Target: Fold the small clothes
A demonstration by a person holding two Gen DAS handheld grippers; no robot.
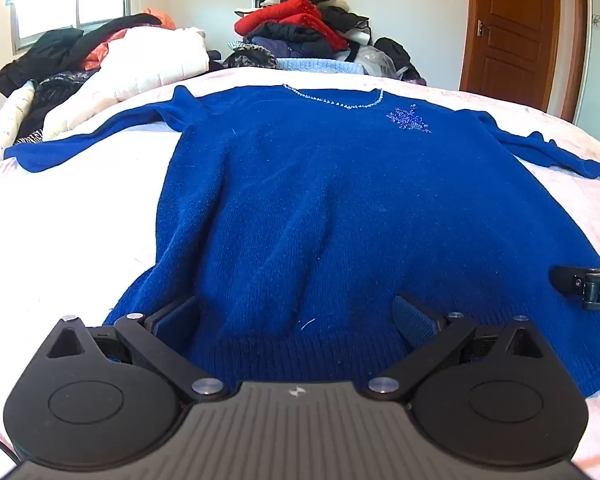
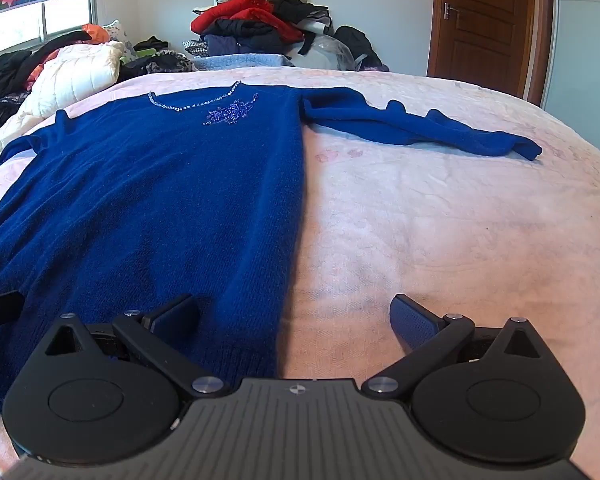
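A royal blue knitted sweater [image 1: 308, 208] lies flat and face up on the pale pink bedspread [image 1: 68, 216], sleeves spread to both sides, beaded neckline at the far end. My left gripper [image 1: 296, 316] hovers open over the ribbed hem near its left corner, nothing between its blue pads. My right gripper [image 2: 296, 316] is open too, straddling the sweater's [image 2: 160, 200] right side edge just above the hem, left finger over the knit, right finger over bare bedspread [image 2: 440, 220]. The right sleeve [image 2: 420, 128] stretches out to the far right. The right gripper's tip [image 1: 588, 286] shows at the left wrist view's right edge.
A tall heap of folded and loose clothes [image 1: 304, 28] stands at the far end of the bed. More garments and a white quilt [image 1: 156, 60] pile up at the far left under a window. A brown wooden door [image 2: 484, 20] is at the back right.
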